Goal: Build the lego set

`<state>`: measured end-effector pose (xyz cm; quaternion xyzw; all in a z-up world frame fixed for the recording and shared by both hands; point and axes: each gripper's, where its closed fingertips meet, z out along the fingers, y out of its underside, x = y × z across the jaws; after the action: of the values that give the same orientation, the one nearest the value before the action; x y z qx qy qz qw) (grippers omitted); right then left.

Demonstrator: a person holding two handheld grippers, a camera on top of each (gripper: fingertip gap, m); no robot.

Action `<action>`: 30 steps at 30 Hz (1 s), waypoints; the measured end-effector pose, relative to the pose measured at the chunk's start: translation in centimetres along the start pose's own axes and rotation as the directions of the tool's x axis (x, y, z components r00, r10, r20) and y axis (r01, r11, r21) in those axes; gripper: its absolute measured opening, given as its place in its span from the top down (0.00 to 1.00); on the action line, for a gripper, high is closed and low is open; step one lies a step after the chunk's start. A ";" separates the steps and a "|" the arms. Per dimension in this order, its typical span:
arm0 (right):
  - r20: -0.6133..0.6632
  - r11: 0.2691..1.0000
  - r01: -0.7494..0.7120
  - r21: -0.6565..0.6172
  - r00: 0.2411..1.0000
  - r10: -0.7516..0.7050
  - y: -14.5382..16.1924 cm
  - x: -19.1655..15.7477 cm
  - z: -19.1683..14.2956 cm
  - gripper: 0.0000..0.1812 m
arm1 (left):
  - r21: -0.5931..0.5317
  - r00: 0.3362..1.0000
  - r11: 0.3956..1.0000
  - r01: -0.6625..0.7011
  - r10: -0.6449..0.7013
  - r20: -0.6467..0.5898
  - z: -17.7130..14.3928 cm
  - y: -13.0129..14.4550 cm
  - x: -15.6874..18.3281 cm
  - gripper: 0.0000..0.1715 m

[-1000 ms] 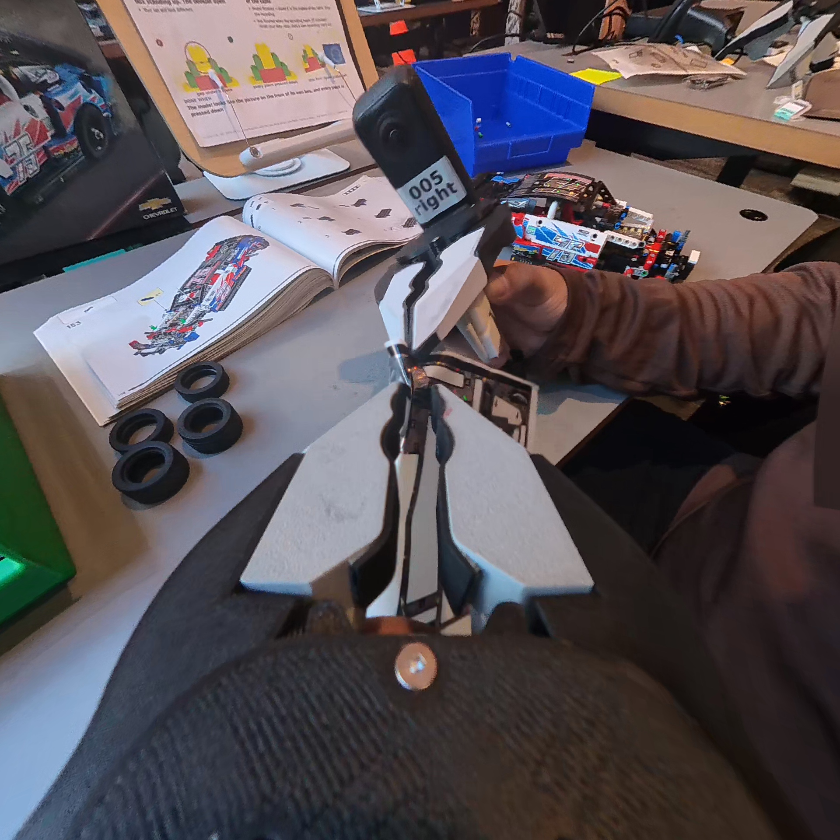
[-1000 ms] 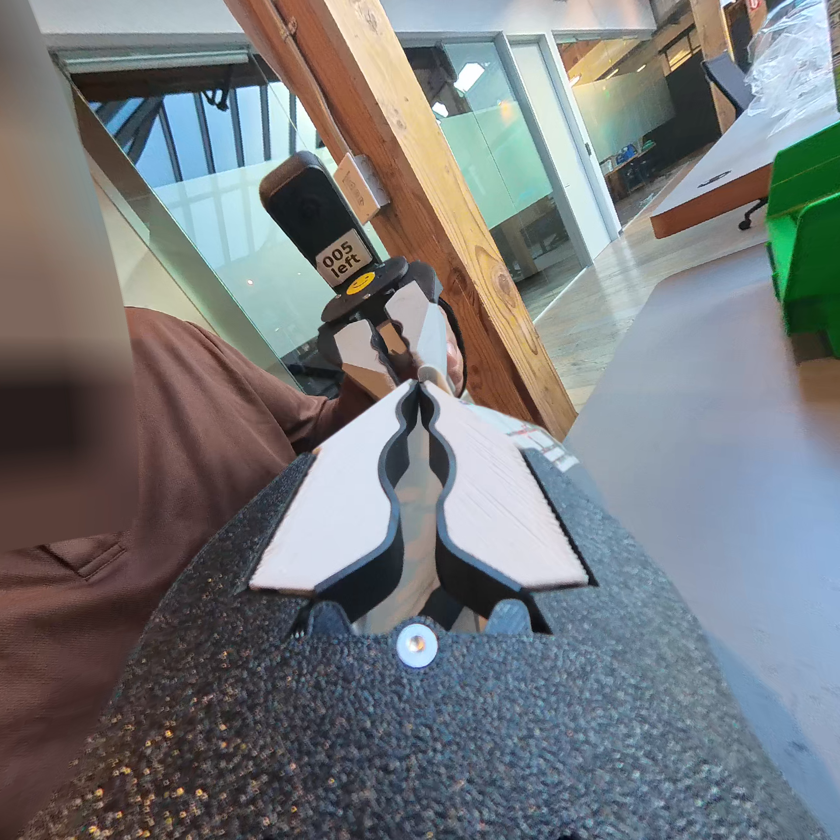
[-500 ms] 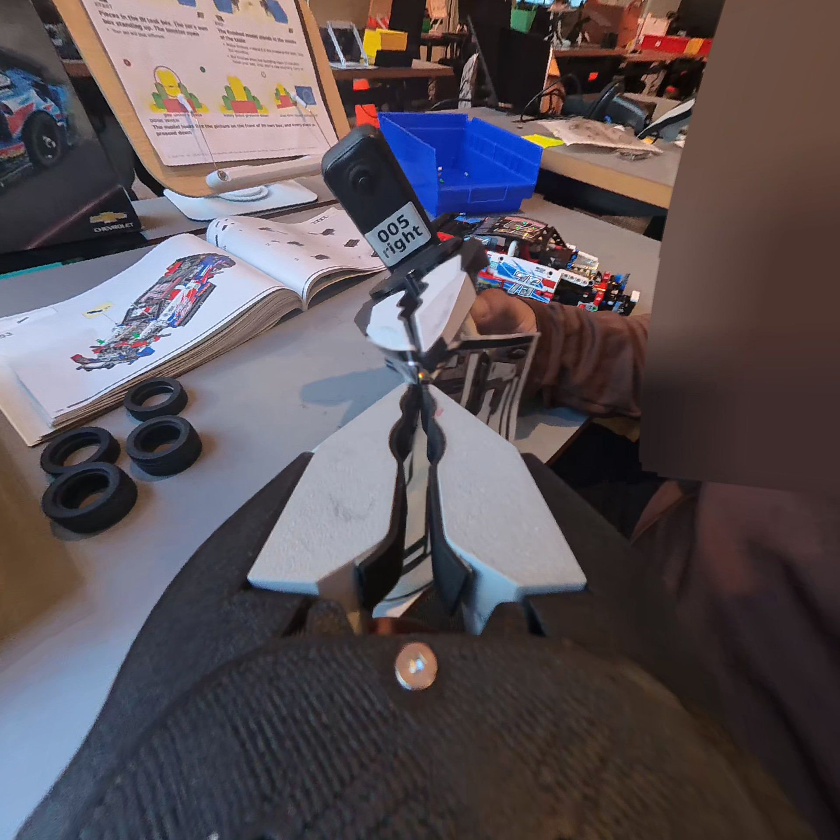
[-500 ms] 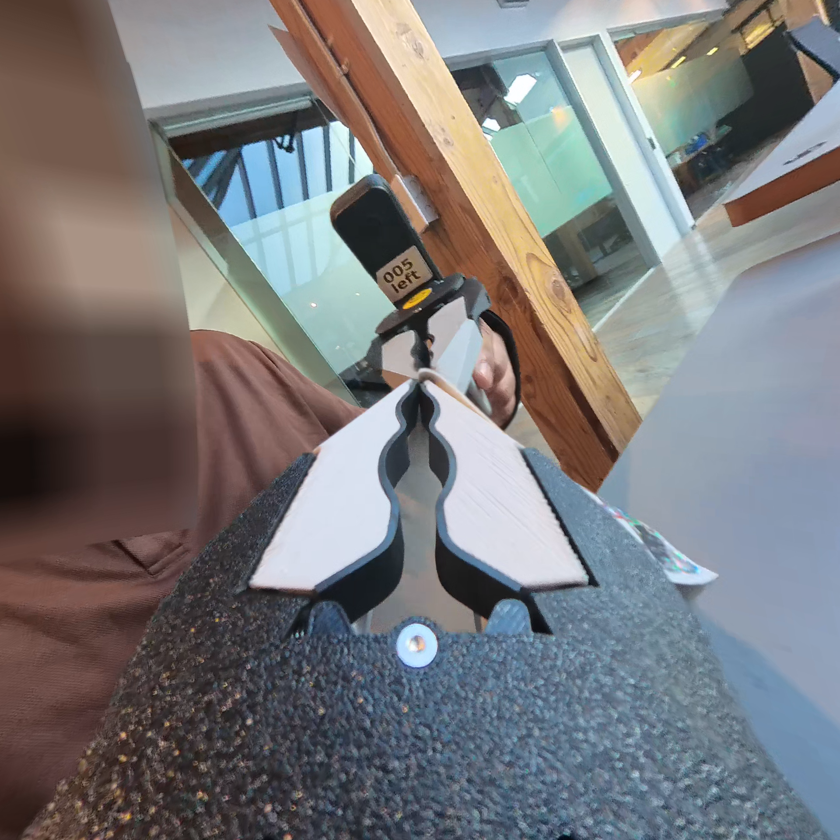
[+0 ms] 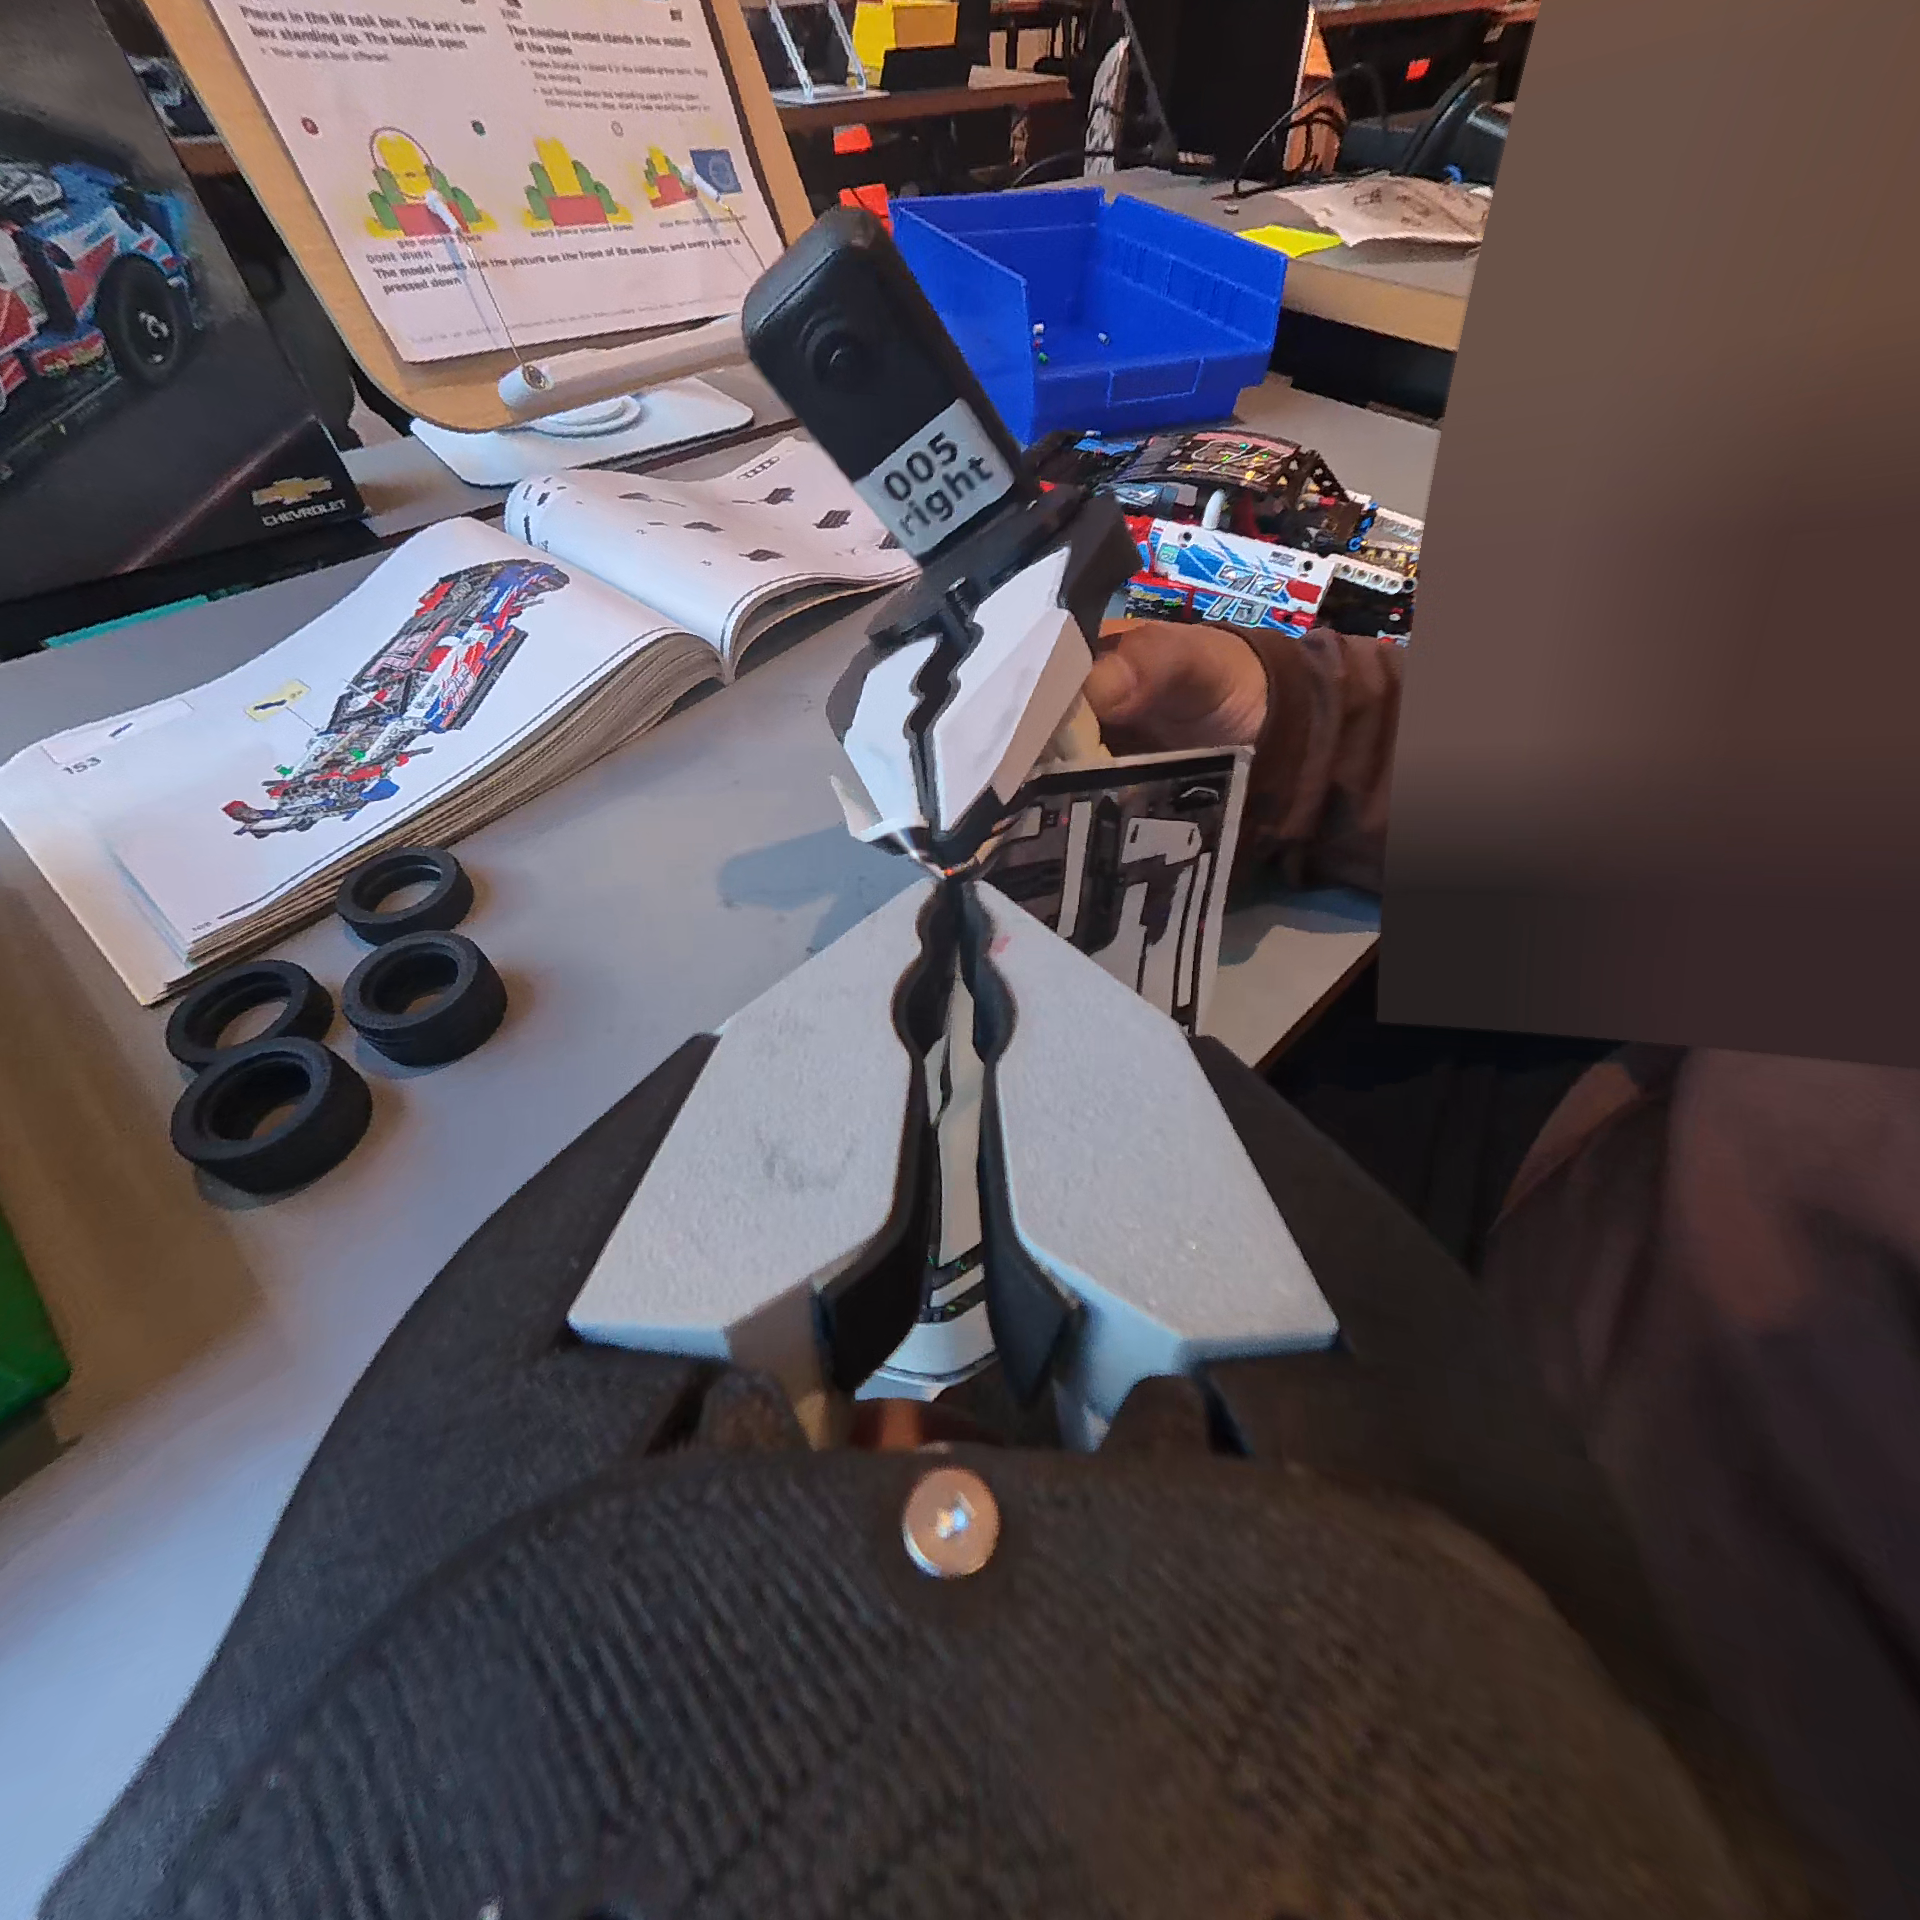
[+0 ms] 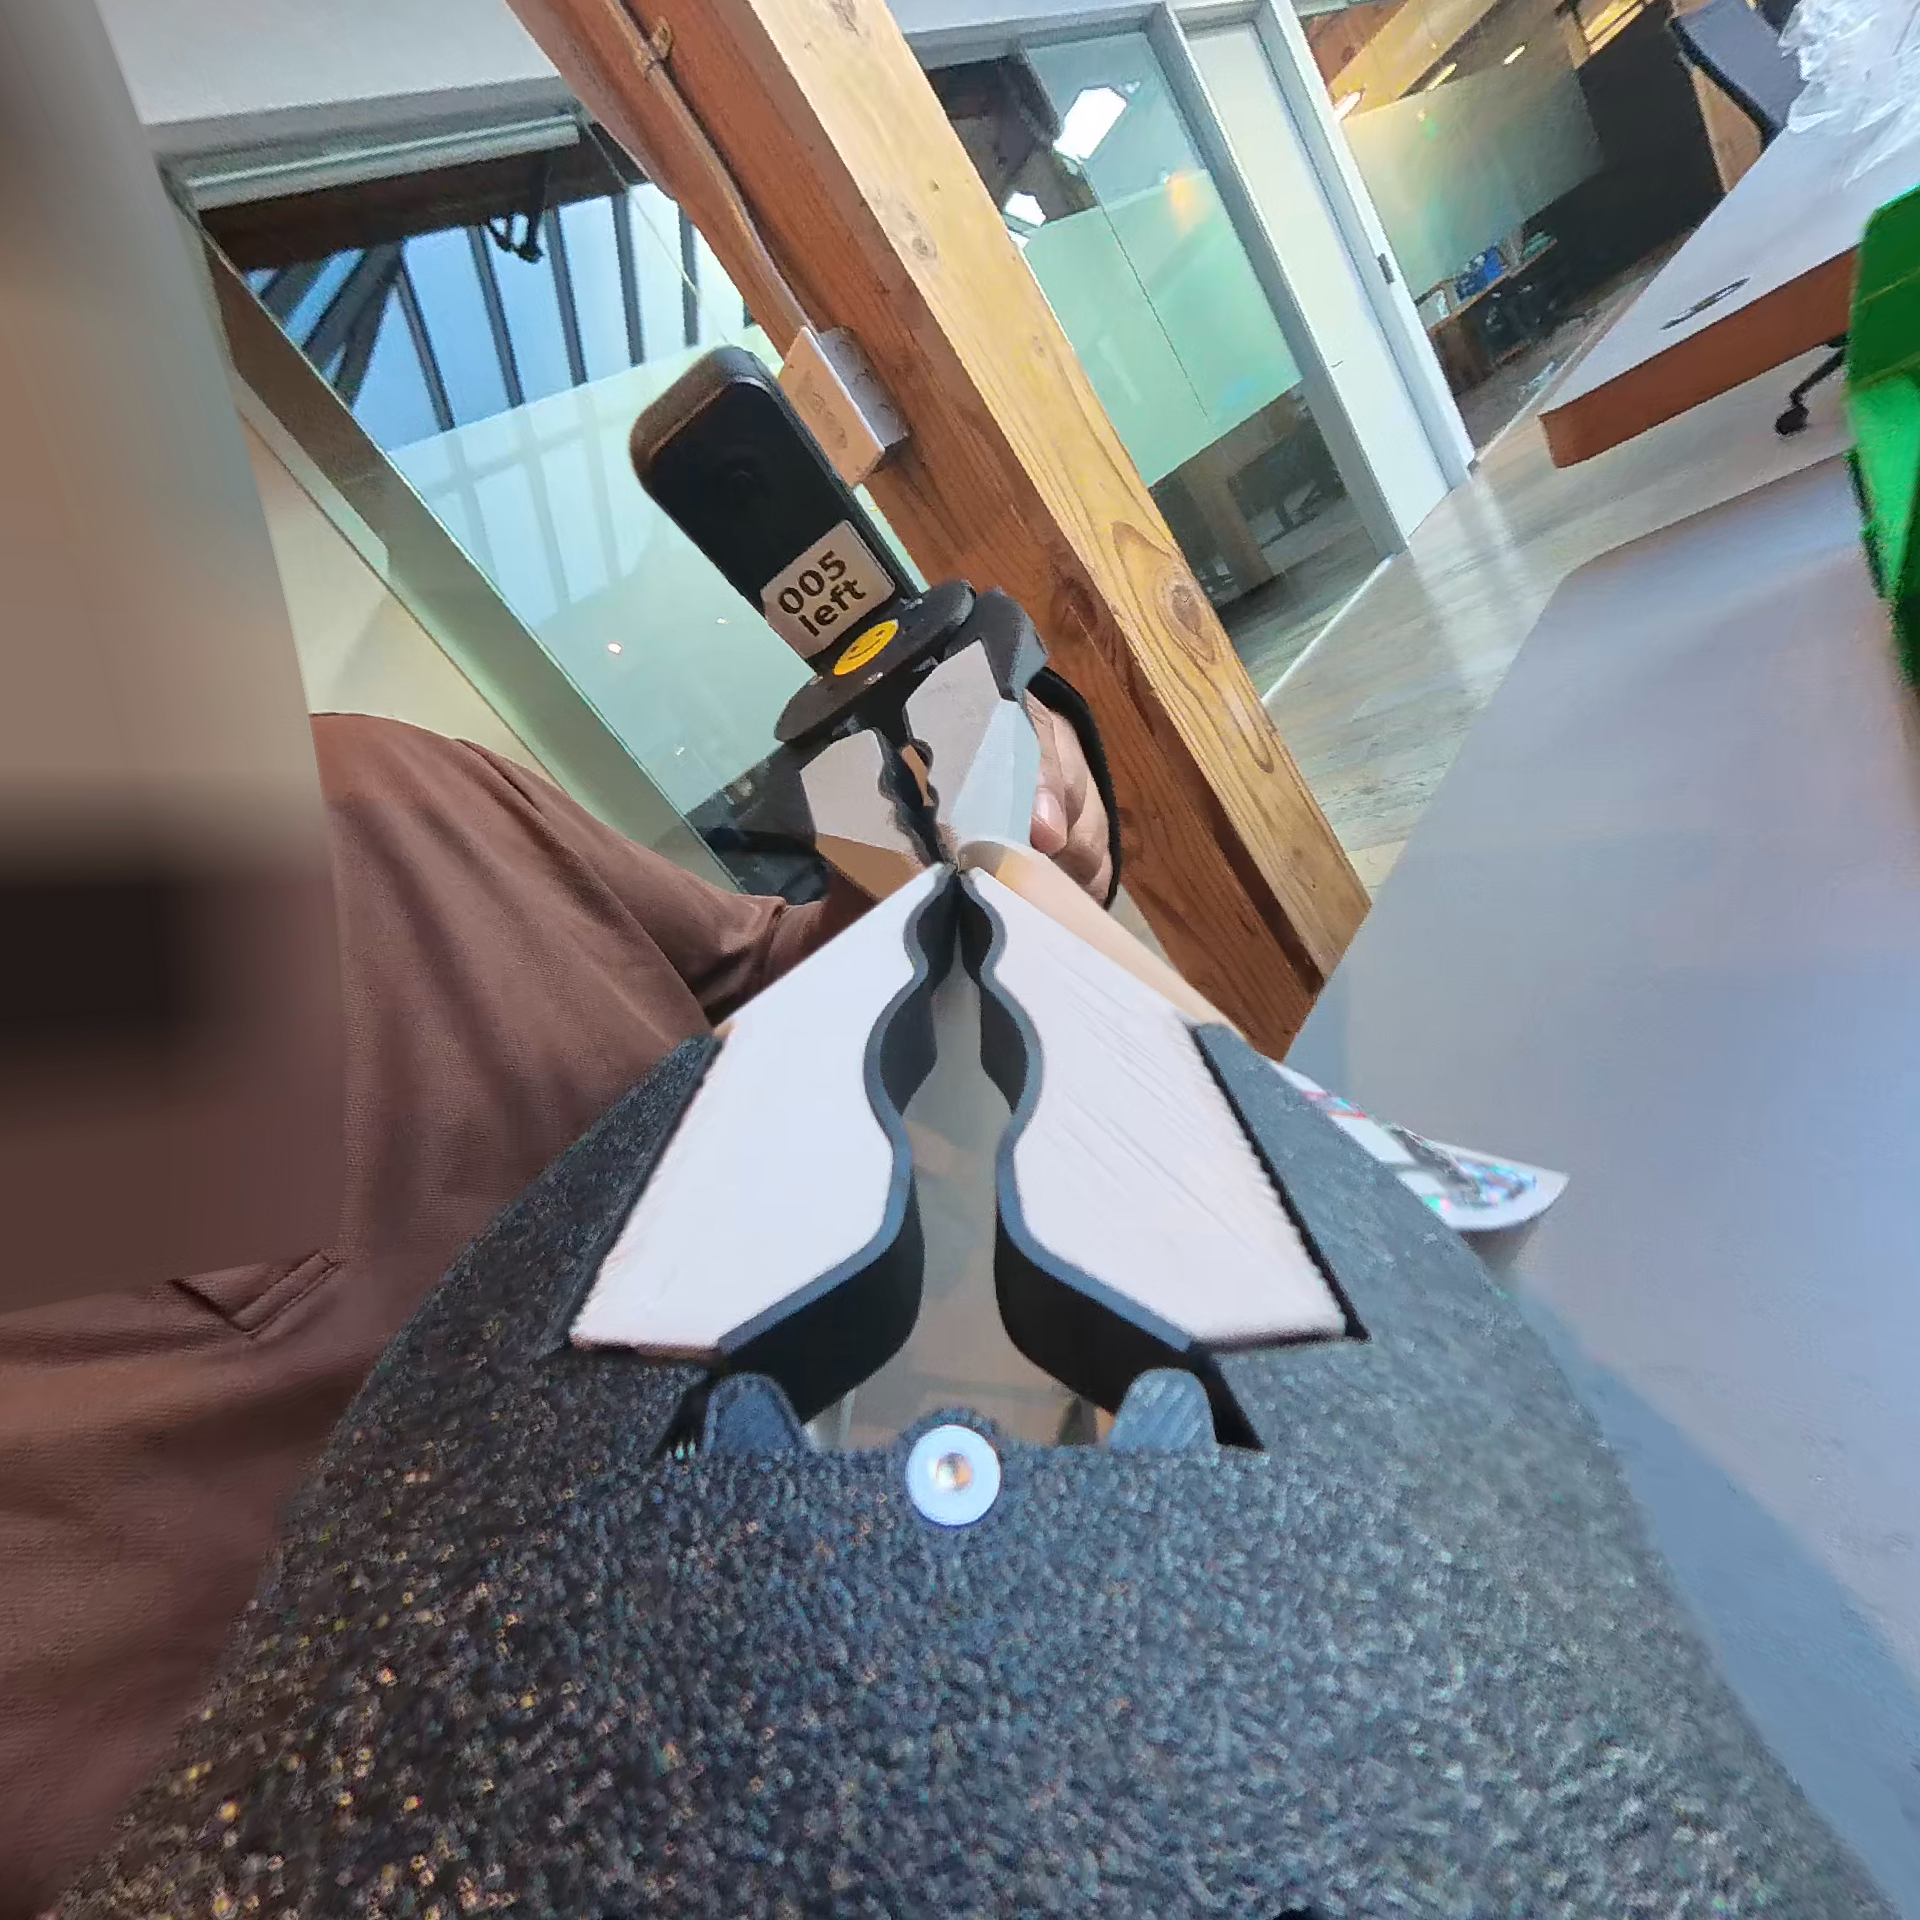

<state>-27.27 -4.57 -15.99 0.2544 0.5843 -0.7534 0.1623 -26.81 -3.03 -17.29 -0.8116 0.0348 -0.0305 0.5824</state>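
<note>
My left gripper (image 5: 951, 914) is shut on a black and white sticker sheet (image 5: 1132, 883), which stands upright past its fingers above the table's front edge. My right gripper (image 5: 920, 831) meets it tip to tip, shut on a small shiny sticker (image 5: 914, 844) at the sheet's top. In the right wrist view the right gripper (image 6: 954, 885) is shut with the left gripper (image 6: 925, 831) just beyond it, and a corner of the sheet (image 6: 1455, 1184) shows to the right. The partly built lego car (image 5: 1247, 561) sits at the back right of the table.
An open instruction booklet (image 5: 416, 707) lies at the left with several black tyres (image 5: 416, 987) in front of it. A blue bin (image 5: 1091, 301) and the set's box (image 5: 104, 312) stand behind. A green bin (image 6: 1886, 416) stands at the far left of the grey table (image 5: 644, 883). Only a small space, under 4 cm, lies between the two pairs of fingers.
Both grippers stayed shut and tip to tip while lifting slightly. The sticker sheet swung from lying slanted near the table to standing upright.
</note>
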 end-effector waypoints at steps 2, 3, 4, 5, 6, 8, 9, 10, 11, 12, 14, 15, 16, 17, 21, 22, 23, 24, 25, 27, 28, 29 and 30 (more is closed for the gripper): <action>-0.032 1.000 0.017 -0.013 0.999 -0.017 0.1 0.4 0.0 1.00 | -0.024 1.000 1.000 -0.016 0.016 0.017 0.0 0.3 -0.2 1.00; -0.041 1.000 0.023 -0.019 0.999 -0.023 0.2 0.5 0.0 1.00 | -0.034 0.999 0.999 -0.027 0.027 0.023 0.0 0.5 -0.3 1.00; -0.044 0.999 0.025 -0.023 0.999 -0.026 0.2 0.5 0.0 1.00 | -0.037 0.999 0.999 -0.029 0.030 0.022 0.0 0.5 -0.3 1.00; -0.047 0.999 0.029 -0.027 0.998 -0.031 0.3 0.5 0.0 1.00 | -0.038 1.000 0.999 -0.017 0.018 0.017 0.0 0.5 -0.2 1.00; -0.054 0.999 0.037 -0.032 0.998 -0.039 0.3 0.5 0.0 1.00 | -0.035 1.000 0.999 0.004 -0.004 0.003 0.0 0.5 -0.2 1.00; -0.071 0.998 0.050 -0.038 0.996 -0.052 0.3 0.7 0.0 1.00 | -0.024 0.997 0.998 0.064 -0.065 -0.046 0.0 0.6 0.1 0.96; -0.078 0.998 0.053 -0.040 0.995 -0.056 0.3 0.8 -0.1 1.00 | -0.011 0.993 0.995 0.099 -0.099 -0.067 0.0 0.5 0.2 0.94; -0.086 0.998 0.055 -0.042 0.995 -0.059 0.3 0.9 -0.2 1.00 | -0.002 0.986 0.991 0.137 -0.137 -0.093 0.0 0.5 0.3 0.91; -0.091 0.997 0.058 -0.042 0.994 -0.062 0.3 0.9 -0.2 1.00 | 0.004 0.979 0.985 0.170 -0.169 -0.115 0.0 0.5 0.4 0.89; -0.090 0.997 0.061 -0.041 0.994 -0.064 0.3 0.9 -0.3 1.00 | 0.017 0.974 0.981 0.192 -0.188 -0.128 0.0 0.5 0.4 0.89; -0.095 0.997 0.068 -0.045 0.993 -0.072 0.3 0.9 -0.2 1.00 | 0.031 0.966 0.975 0.221 -0.214 -0.148 -0.1 0.4 0.2 0.90; -0.097 0.996 0.071 -0.048 0.992 -0.075 0.3 0.9 -0.2 1.00 | 0.035 0.961 0.972 0.234 -0.226 -0.157 -0.1 0.4 0.2 0.91; -0.098 0.996 0.073 -0.048 0.992 -0.078 0.3 0.9 -0.2 1.00 | 0.045 0.958 0.968 0.247 -0.236 -0.161 -0.1 0.4 0.0 0.92; -0.098 0.996 0.077 -0.049 0.992 -0.082 0.3 0.9 -0.2 1.00 | 0.056 0.953 0.963 0.262 -0.249 -0.171 -0.1 0.3 0.0 0.93; -0.104 0.995 0.085 -0.054 0.990 -0.090 0.3 0.9 -0.1 1.00 | 0.076 0.915 0.933 0.352 -0.326 -0.237 -0.3 0.2 0.0 0.93; -0.104 0.995 0.084 -0.054 0.991 -0.090 0.4 0.9 -0.1 1.00 | 0.081 0.908 0.926 0.368 -0.339 -0.247 -0.3 0.1 -0.1 0.92; -0.105 0.995 0.085 -0.055 0.990 -0.090 0.4 0.9 -0.1 1.00 | 0.086 0.902 0.921 0.380 -0.348 -0.256 -0.3 0.1 -0.1 0.92; -0.107 0.995 0.085 -0.056 0.990 -0.091 0.4 0.9 -0.1 1.00 | 0.089 0.896 0.916 0.391 -0.357 -0.265 -0.3 0.1 -0.2 0.92; -0.111 0.995 0.086 -0.058 0.990 -0.092 0.4 1.0 -0.1 1.00 | 0.091 0.890 0.910 0.404 -0.368 -0.271 -0.3 0.1 -0.2 0.92; -0.115 0.994 0.088 -0.059 0.989 -0.095 0.4 1.0 -0.1 1.00 | 0.101 0.878 0.898 0.428 -0.387 -0.282 -0.4 0.0 -0.4 0.92; -0.115 0.994 0.088 -0.058 0.989 -0.095 0.4 1.0 -0.1 1.00 | 0.105 0.874 0.893 0.438 -0.395 -0.283 -0.4 -0.1 -0.5 0.92; -0.118 0.994 0.089 -0.059 0.988 -0.095 0.4 1.1 -0.1 1.00 | 0.106 0.871 0.889 0.445 -0.402 -0.282 -0.5 -0.1 -0.6 0.93; -0.119 0.994 0.090 -0.060 0.988 -0.096 0.4 1.1 -0.1 1.00 | 0.107 0.869 0.886 0.450 -0.408 -0.281 -0.5 0.0 -0.7 0.94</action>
<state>-27.91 -4.52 -16.96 0.2678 0.6248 -0.7269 0.0978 -27.51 -3.41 -17.12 -0.7362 -0.0764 -0.2643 0.6182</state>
